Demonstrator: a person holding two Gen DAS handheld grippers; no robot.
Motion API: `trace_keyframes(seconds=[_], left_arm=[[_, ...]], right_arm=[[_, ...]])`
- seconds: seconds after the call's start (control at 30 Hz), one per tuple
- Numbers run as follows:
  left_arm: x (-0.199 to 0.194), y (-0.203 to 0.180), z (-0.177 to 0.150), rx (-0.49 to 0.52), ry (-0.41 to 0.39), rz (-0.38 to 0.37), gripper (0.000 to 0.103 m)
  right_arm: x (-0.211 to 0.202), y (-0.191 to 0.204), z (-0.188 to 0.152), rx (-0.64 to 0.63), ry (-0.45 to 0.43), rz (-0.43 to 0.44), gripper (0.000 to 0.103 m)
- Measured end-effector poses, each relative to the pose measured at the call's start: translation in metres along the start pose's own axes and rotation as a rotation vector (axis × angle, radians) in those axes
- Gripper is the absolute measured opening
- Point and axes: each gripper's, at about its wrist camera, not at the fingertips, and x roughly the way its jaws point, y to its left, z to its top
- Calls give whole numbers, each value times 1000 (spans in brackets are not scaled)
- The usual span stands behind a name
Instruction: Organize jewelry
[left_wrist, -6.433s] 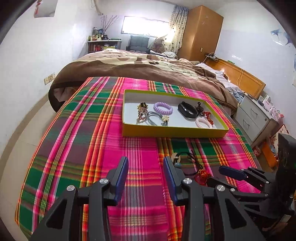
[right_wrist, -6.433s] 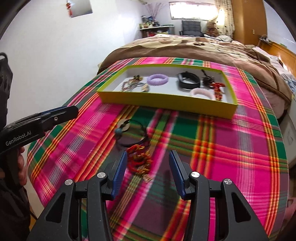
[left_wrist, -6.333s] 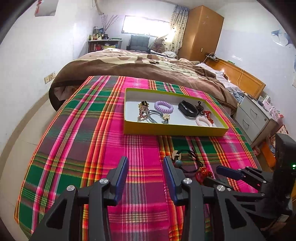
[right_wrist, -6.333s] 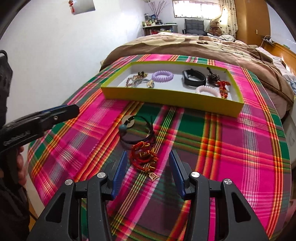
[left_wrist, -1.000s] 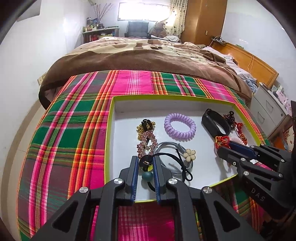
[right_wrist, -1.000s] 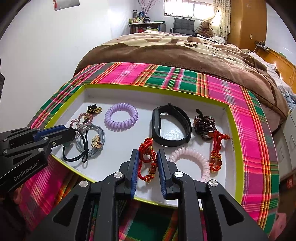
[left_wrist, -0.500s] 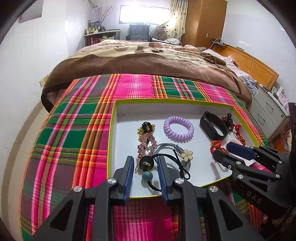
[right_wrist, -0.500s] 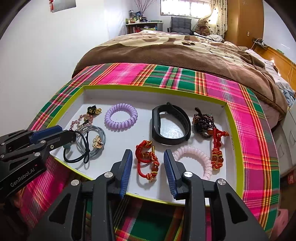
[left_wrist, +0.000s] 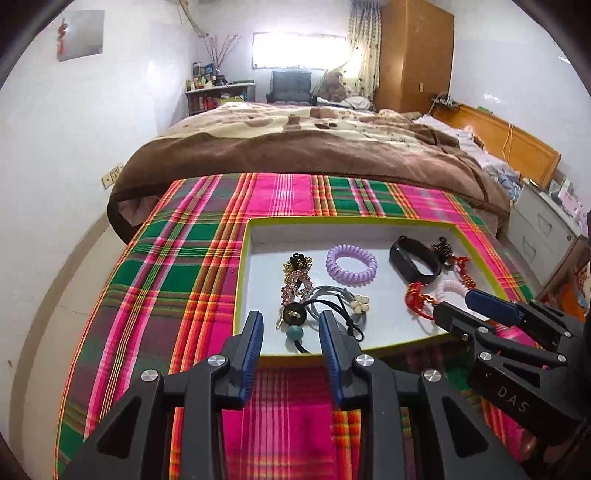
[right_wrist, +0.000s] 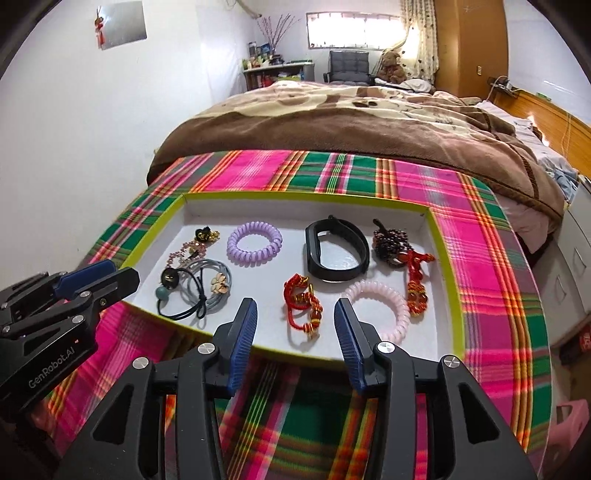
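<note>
In yellow-rimmed tray (right_wrist: 448, 295): red knotted bracelet (right_wrist: 303, 305) lying loose | both grippers' jaws opening, empty

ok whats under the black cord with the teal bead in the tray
The black cord crosses over the grey hair ties with the flower charm, all lying on the tray floor. What the grey loops cover cannot be seen.

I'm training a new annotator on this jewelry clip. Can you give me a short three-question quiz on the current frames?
1. True or false: the red cord bracelet lies inside the yellow-rimmed tray.
2. Which item lies nearest the purple coil band? A. black wristband B. pink coil band C. dark bead bracelet
3. Is anything pinched by the right gripper?

Key: 1 true. 2 A. 3 No; its jaws are opening, bracelet lying free in the tray.
</note>
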Motion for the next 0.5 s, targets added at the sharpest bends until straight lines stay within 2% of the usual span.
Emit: trace_keyframes(seconds=[0.17,0.33,0.5], left_arm=[[-20,-3,-8,-5,-29,37,31],[-41,-4,-16,-31,-56,9,31],[-58,-11,-26,-9,-74,26,31]], right_arm=[[-24,3,-9,8,-42,-14,45],[-45,4,-17,24,-76,-22,45],[-65,8,-28,25,-108,-26,45]])
